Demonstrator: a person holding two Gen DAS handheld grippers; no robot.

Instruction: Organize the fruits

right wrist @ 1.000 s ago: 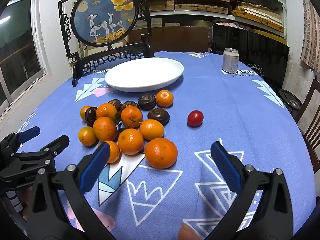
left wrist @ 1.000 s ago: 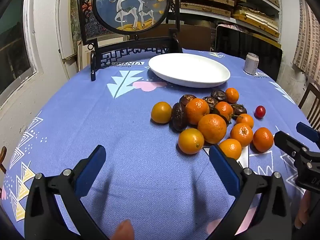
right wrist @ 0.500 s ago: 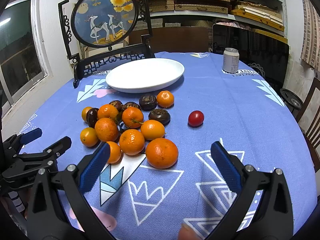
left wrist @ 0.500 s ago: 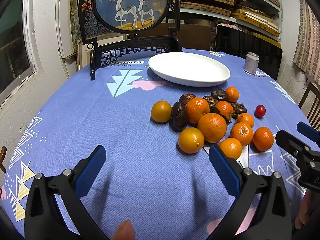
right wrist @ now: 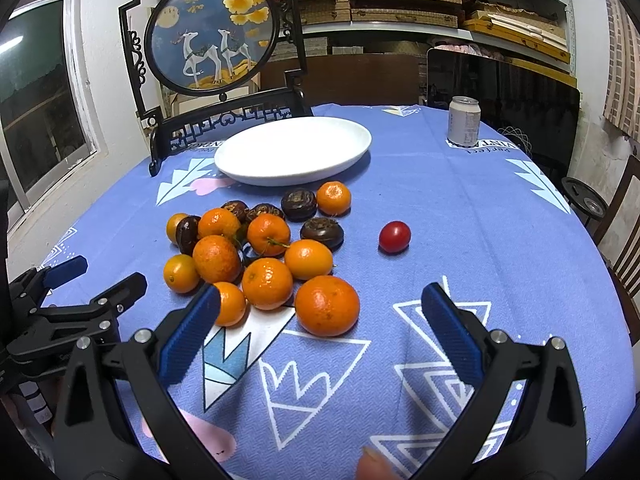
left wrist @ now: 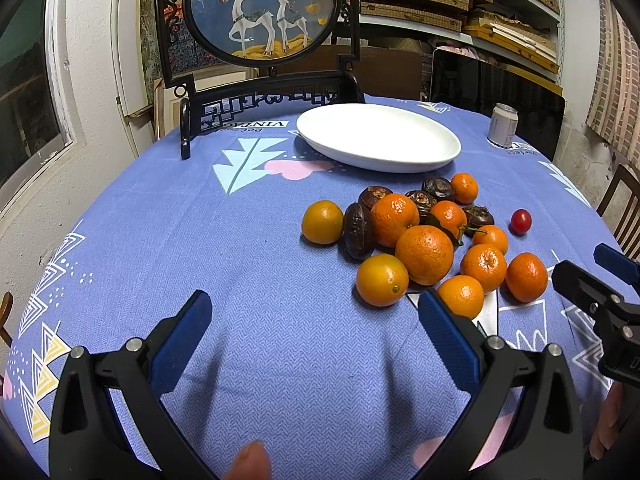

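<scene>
Heaped mid-table on the blue cloth [right wrist: 460, 216], short of the white plate [right wrist: 294, 150]: ten oranges [right wrist: 327, 305] and five dark brown fruits [right wrist: 322, 233] by count in the right wrist view, plus one red tomato [right wrist: 394, 236] apart to the right. Unmoved since a second ago. Left gripper [left wrist: 314, 322] and right gripper [right wrist: 320, 316] both spread wide, holding nothing, hovering near the heap as before. Some dark fruits half hidden behind oranges. One can [right wrist: 463, 121] beyond.

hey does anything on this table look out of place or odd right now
One small thing: a lone cherry tomato sits apart from the pile of oranges and dark fruits, to their right. The white plate holds nothing. No spills or damage visible.
</scene>
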